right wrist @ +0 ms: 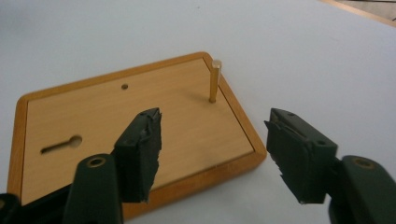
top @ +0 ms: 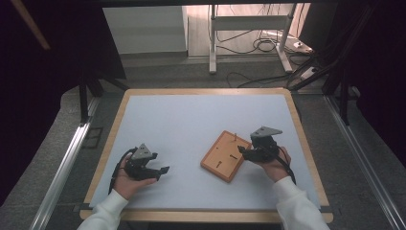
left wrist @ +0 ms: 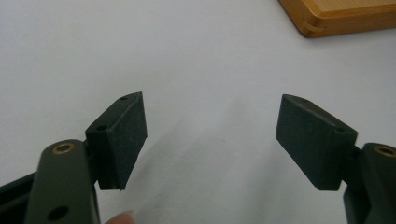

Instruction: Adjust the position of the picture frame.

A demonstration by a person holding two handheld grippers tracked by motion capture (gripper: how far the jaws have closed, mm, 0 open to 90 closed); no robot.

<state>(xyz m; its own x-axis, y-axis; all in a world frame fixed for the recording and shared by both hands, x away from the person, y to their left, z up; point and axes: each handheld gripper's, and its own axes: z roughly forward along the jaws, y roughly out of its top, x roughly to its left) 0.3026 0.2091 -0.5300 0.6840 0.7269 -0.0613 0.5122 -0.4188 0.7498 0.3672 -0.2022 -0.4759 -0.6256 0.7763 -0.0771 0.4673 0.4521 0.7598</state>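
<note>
Straddling the wooden board's (right wrist: pixel 130 130) near edge, right gripper (right wrist: pixel 212 154) (jaws apart), peg (right wrist: pixel 215 80) beyond.

Wooden board (top: pixel 225 155) (one upright peg (right wrist: pixel 215 80)) lies flat.

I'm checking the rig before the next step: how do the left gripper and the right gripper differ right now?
The left gripper sits over bare white table, apart from the wooden board; the right gripper reaches over the board's edge, near its upright brass peg. The left gripper's fingers stand wider apart than the right gripper's fingers. Both are open, hand-held and hold nothing.
</note>
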